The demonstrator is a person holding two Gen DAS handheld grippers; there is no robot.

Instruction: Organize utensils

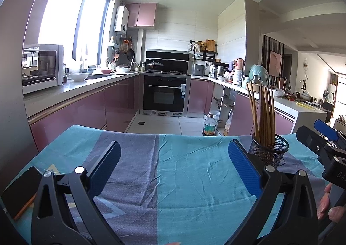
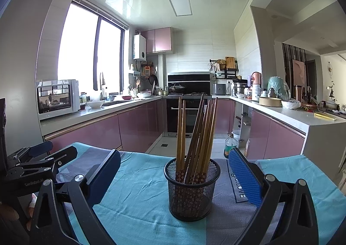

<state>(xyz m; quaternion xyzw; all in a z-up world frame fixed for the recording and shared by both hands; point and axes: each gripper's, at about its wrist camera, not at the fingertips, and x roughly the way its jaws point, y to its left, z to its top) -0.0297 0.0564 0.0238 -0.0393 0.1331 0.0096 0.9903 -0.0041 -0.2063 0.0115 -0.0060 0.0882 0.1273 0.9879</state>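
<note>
Both grippers are held empty with fingers spread wide apart; nothing is clamped by either. Left gripper [image 1: 173, 171] is aimed over bare cloth; right gripper [image 2: 173, 178] is aimed straight at the mesh cup [image 2: 192, 188], which sits between its fingers' line of sight but apart from the pads; no contact is seen.

Chopsticks [image 2: 194, 134] are stood upright in the mesh cup, slightly fanned, tips down, decorated ends seen through the mesh; the cup is stood upright on the blue-and-grey towel [image 2: 138, 180] that covers the table. Judged: the utensils are already gathered in the cup, so the task is at or near its end, or a regrasp of the cup is being set up; which one cannot be told.

In the left wrist view the cup [image 1: 268, 149] is just beyond the left gripper's right finger [image 1: 244, 171], with the right gripper [image 1: 324, 136] on its far side; so the cup is bracketed by the two tools. A dark phone-like slab [image 1: 21, 191] with an orange pencil-like stick beside it lies at the towel's left edge.

Room: the towel centre and left are open; the far table edge drops to the kitchen floor close behind the cup, so pushes away from the person are judged risky; the tall chopsticks make the cup top-heavy, so a side knock from a finger could tip it.
</note>
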